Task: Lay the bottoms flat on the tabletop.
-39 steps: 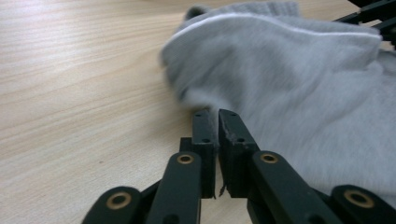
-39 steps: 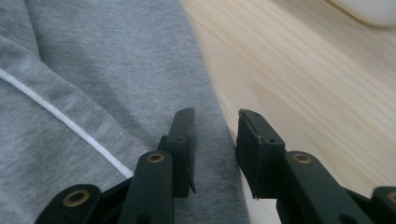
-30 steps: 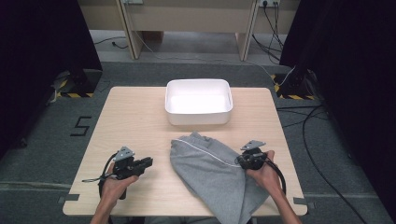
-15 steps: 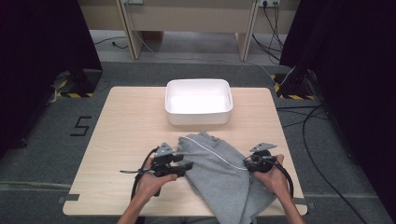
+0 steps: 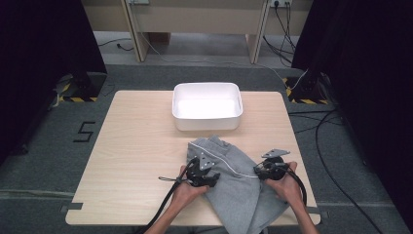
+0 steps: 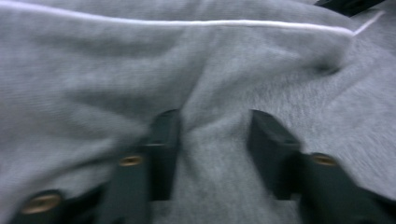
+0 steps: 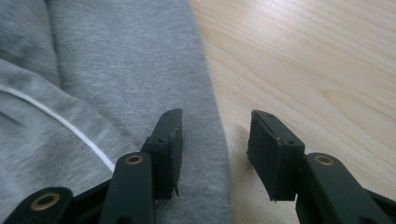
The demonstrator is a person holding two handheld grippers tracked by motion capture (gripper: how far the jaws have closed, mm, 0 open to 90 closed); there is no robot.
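Grey sweatpants under both my claws at the near edge of the table

Grey sweatpants, a soft fleece-knit garment with a thin white drawstring running across the waist end, lie crumpled on the near right part of the pale wooden table. The waistband end points toward a white rectangular plastic tub at the far middle of the table, close to it but not touching. The legs trail toward me and hang over the near edge.

I judge the cloth light, limp and quick to bunch. It will sag and fold wherever it is lifted, so 1 pinch will not keep it flat. The surface looks matte and grippy, not slippery, and nothing about it seems fragile. The best places to hold are the thicker seams: the waistband hem near the cord, or the side edge, taken at 2 well-separated spots.

My left claw sits on the left part of the garment. Its 2 black jaws stand apart with a raised ridge of fabric between them, and they have just been closing. The pads do not yet seem to press the ridge, so I count it as released.

My right claw is at the garment's right edge, jaws apart and just now widening. 1 jaw rests over the hem, the other over bare wood, gripping nothing.
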